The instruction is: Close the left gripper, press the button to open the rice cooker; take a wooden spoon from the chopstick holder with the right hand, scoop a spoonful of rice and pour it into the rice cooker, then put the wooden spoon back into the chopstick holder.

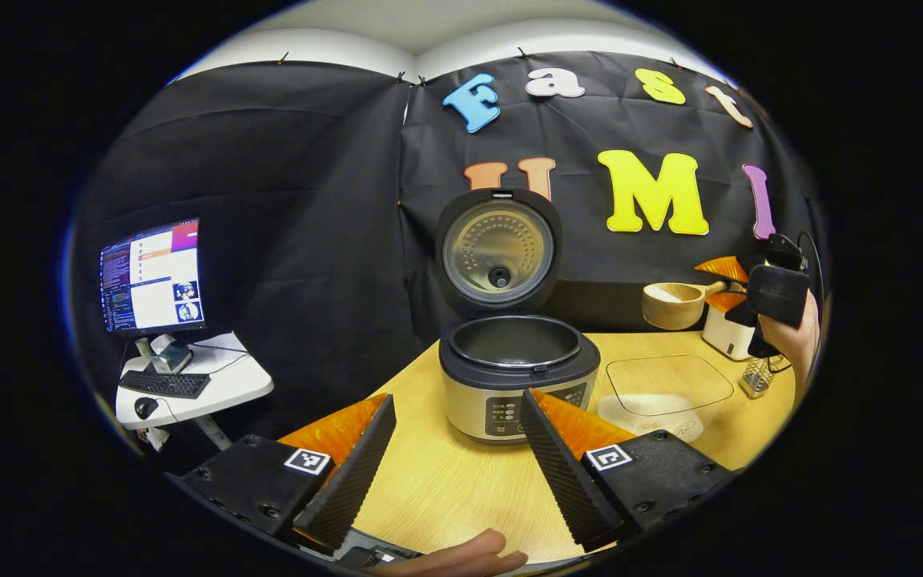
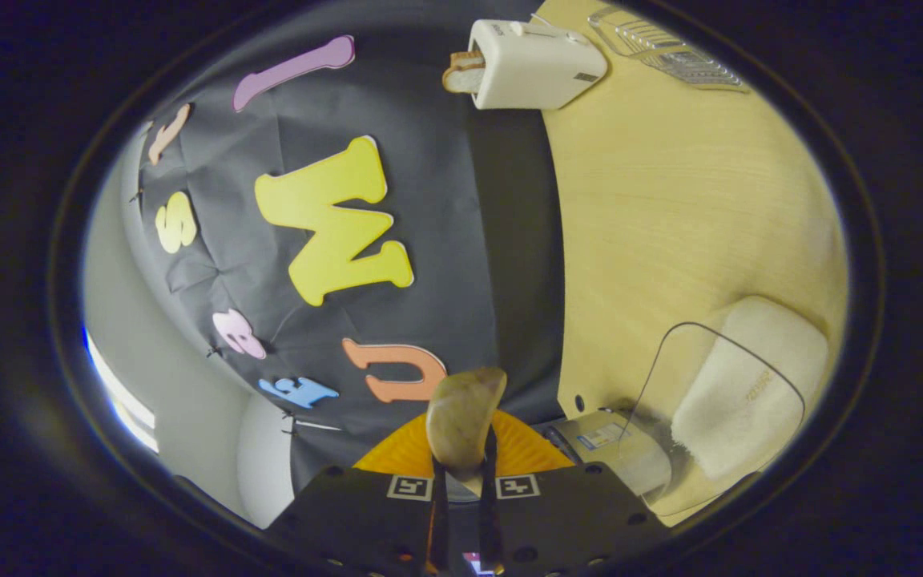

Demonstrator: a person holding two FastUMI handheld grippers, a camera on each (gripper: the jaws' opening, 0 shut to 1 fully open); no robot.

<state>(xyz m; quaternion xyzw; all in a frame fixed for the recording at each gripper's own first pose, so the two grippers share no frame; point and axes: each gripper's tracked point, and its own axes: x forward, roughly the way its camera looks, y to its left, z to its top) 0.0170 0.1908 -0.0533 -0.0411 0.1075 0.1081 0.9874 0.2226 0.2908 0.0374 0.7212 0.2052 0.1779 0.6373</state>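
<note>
Two ridged fingers of the left gripper spread wide apart at the bottom of the left gripper view, holding nothing, above the wooden table. Just beyond them stands the rice cooker, its lid already swung upright and its dark inner pot bare. To its right lies a clear container of rice, and past that a wire chopstick holder near a white toaster.

Farther right, a hand carries the right gripper, clamped on the handle of a wooden spoon whose bowl carries a heap of white rice, raised in the air between the toaster and the cooker. In the right gripper view, that gripper's fingers press closed on the spoon handle, with the camera rolled sideways so the table stands vertical.

The step in hand looks like carrying the scoop to the cooker. To do it well, the spoon bowl should stay level while it travels left, stop above the middle of the open pot, then tip slowly so the grains fall inside the rim, not on the table. The left gripper should stay back, clear of the path.
</note>
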